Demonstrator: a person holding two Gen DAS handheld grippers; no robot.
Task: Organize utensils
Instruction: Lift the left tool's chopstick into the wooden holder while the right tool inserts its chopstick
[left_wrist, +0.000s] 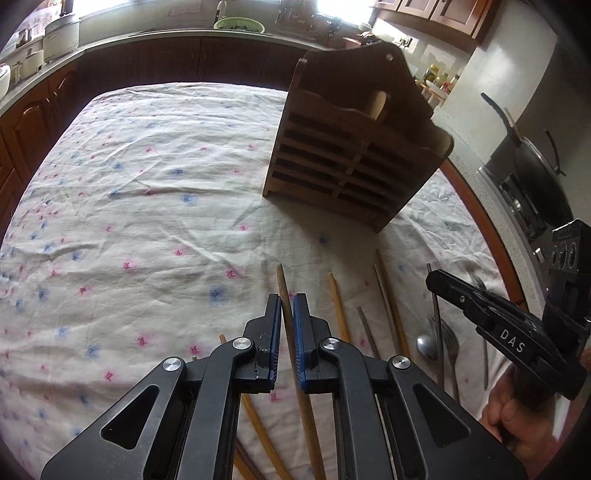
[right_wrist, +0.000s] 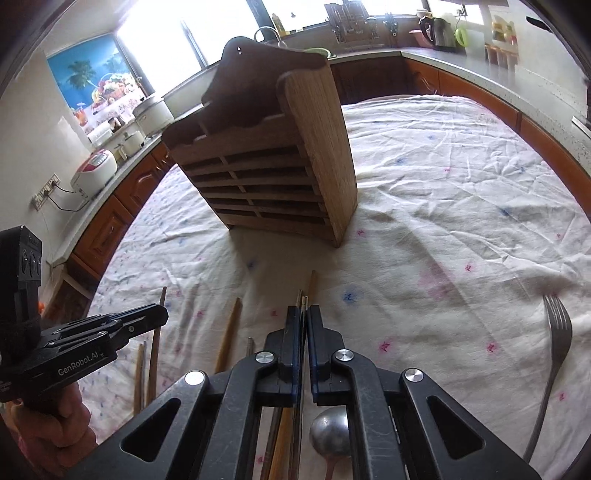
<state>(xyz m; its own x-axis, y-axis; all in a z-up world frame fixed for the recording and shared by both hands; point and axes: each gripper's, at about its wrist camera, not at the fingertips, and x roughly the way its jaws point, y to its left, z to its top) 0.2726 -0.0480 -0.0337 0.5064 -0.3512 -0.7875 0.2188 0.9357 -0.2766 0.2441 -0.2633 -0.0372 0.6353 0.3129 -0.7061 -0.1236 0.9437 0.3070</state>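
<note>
My left gripper (left_wrist: 286, 300) is shut on a wooden chopstick (left_wrist: 281, 275), whose tip pokes out past the blue pads. My right gripper (right_wrist: 303, 314) is shut on thin metal chopsticks (right_wrist: 301, 297); it looks like two of them side by side. Each view shows the other gripper from the side: the right gripper (left_wrist: 435, 280) and the left gripper (right_wrist: 160, 314). A slatted wooden utensil holder (left_wrist: 351, 155) (right_wrist: 273, 173) stands upright on the cloth beyond both grippers, with a pale wooden handle (left_wrist: 378, 105) in its top pocket.
More wooden chopsticks (left_wrist: 338, 306) (right_wrist: 231, 332) lie on the flowered tablecloth (left_wrist: 147, 184). So do a metal spoon (right_wrist: 330, 439) (left_wrist: 426, 347) and a fork (right_wrist: 557, 332) (left_wrist: 451, 341). Kitchen counters with pots ring the table. A hand (left_wrist: 517, 413) holds the right gripper.
</note>
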